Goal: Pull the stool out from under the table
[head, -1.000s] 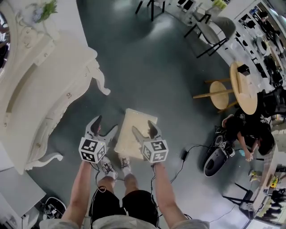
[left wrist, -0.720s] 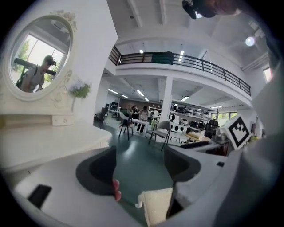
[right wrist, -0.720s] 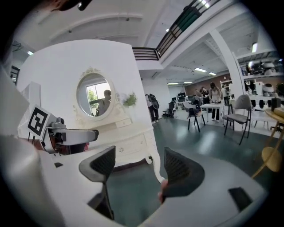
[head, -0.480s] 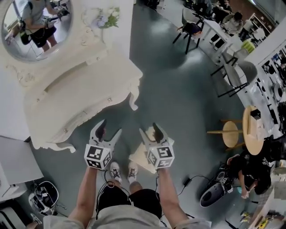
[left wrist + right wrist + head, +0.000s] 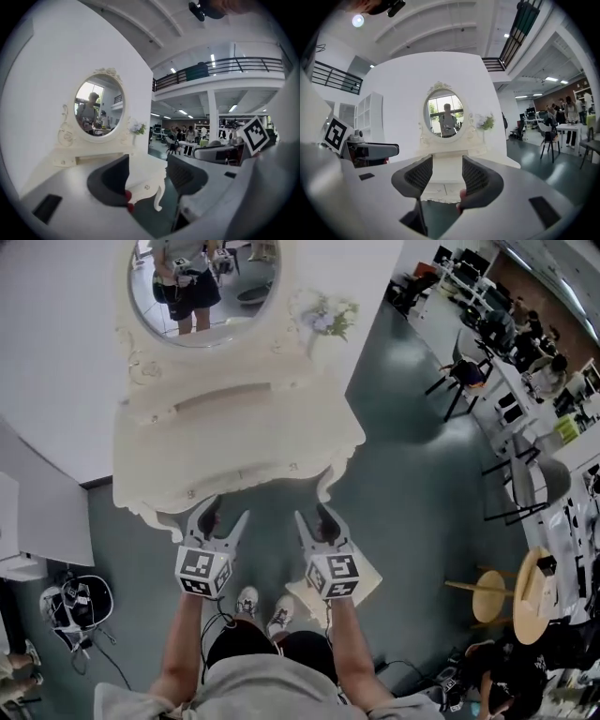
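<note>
The cream cushioned stool (image 5: 367,579) stands on the grey floor by my feet, out from under the white dressing table (image 5: 234,442) and partly hidden by my right gripper. My left gripper (image 5: 225,514) and right gripper (image 5: 315,517) hang side by side in the air, both pointing at the table's front edge. Both are open with nothing between their jaws, which have just been closing. In the left gripper view the left gripper (image 5: 147,180) frames the table's leg (image 5: 158,199); in the right gripper view the right gripper (image 5: 446,177) frames the oval mirror (image 5: 445,115).
A flower vase (image 5: 319,320) stands beside the mirror on the table. A dark bag (image 5: 75,604) and a white cabinet (image 5: 28,521) are to the left. To the right are a round wooden table (image 5: 530,606), a wooden stool (image 5: 487,596), black chairs (image 5: 459,376) and people at desks.
Both grippers have risen from beside the stool and now point level at the dressing table. Their jaws have narrowed. The stool now lies back by my feet in the head view.
</note>
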{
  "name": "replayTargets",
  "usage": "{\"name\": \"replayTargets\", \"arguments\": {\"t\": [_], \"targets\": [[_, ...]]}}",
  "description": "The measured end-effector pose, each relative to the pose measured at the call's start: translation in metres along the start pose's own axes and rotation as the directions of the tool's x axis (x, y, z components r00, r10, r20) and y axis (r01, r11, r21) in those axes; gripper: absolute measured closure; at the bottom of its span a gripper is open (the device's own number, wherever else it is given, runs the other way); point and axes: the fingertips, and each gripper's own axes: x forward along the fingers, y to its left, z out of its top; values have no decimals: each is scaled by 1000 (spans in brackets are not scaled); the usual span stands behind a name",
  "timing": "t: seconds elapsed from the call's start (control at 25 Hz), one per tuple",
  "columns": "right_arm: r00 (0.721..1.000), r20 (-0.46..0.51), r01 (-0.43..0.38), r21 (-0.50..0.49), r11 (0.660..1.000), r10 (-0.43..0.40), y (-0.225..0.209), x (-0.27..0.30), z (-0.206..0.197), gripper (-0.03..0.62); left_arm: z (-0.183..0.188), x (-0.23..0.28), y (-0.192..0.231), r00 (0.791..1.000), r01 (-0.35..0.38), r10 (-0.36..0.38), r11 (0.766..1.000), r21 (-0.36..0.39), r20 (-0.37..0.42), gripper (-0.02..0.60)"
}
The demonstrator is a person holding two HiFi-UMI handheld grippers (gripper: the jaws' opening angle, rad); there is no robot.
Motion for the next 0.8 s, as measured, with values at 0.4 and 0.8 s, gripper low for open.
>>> {"name": "replayTargets", "arguments": {"t": [0.4, 0.8], "targets": [[986, 32, -158, -84, 984, 161, 83, 23, 33, 488, 20, -68, 48, 975, -218, 219, 976, -20, 37, 419], [962, 10, -270, -129, 954, 274, 132, 43, 38, 548, 15, -118, 80, 922, -385, 387, 921, -65, 21, 550]]}}
